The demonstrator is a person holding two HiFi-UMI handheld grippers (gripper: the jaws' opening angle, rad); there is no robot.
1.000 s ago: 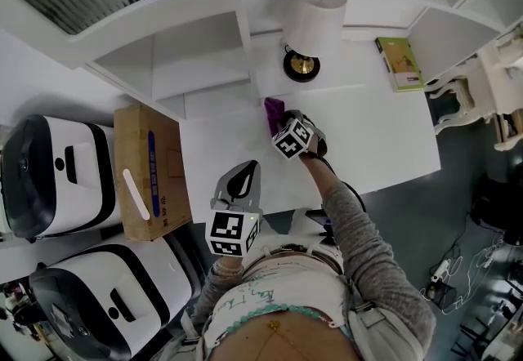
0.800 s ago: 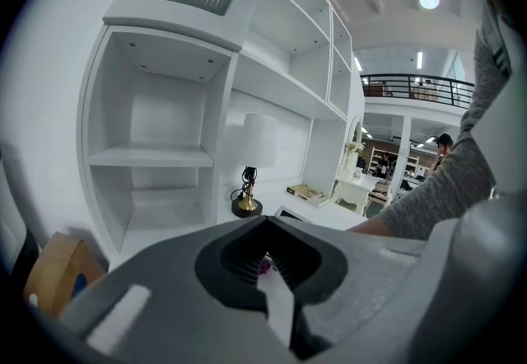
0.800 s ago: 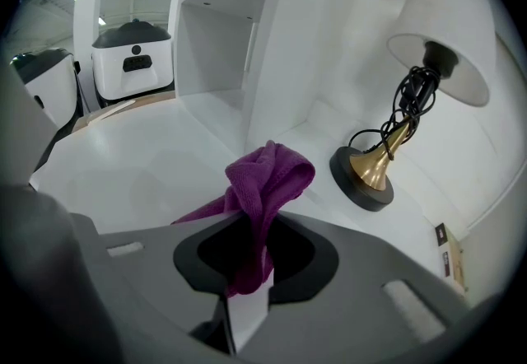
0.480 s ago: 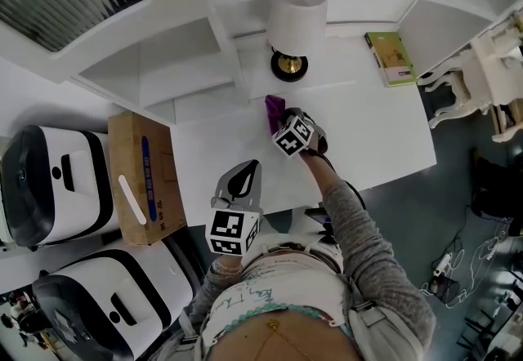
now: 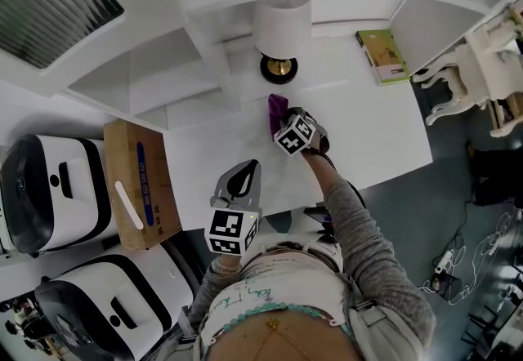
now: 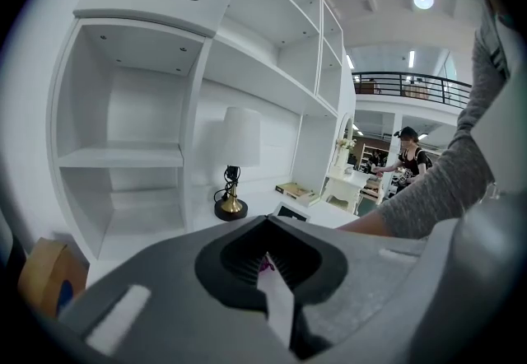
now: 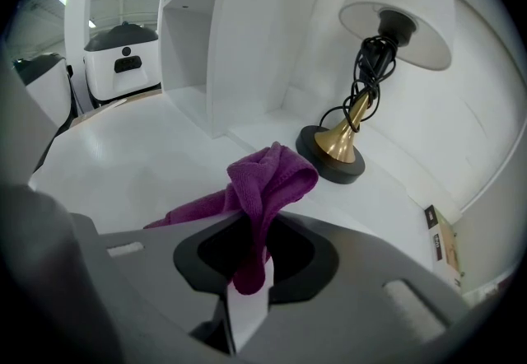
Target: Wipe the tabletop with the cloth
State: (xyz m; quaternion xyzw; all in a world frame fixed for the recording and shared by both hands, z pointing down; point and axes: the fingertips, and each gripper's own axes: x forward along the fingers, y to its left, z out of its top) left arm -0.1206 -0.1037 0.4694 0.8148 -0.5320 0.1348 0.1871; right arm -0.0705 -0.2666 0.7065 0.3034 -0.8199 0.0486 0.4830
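The purple cloth (image 5: pixel 277 109) is bunched up and pinched in the right gripper (image 5: pixel 283 124), whose jaws are closed tight on it. In the right gripper view the cloth (image 7: pixel 268 181) rises out of the jaws in a folded hump, and one tail trails off to the left along the white tabletop (image 5: pixel 372 135). It sits on the far part of the tabletop, a little to the near side of the round black base of a lamp (image 5: pixel 279 34) that has a brass stem, a coiled black cord and a white shade. The person's grey sleeve (image 5: pixel 359 241) stretches out from the near edge to reach it. The left gripper (image 5: pixel 243 175) is held back by the person's body at the near edge of the tabletop, well apart from the cloth, with its jaws closed together and nothing between them; the left gripper view shows only a sliver of purple far beyond them. A green book (image 5: pixel 382 57) lies flat at the far right of the tabletop, well away from the lamp. White shelves (image 5: pixel 163 65) rise on the far left, just beside the lamp. To the left of the tabletop lies a cardboard box (image 5: pixel 139 188), and beyond it are two white machines with black panels (image 5: pixel 41 188).
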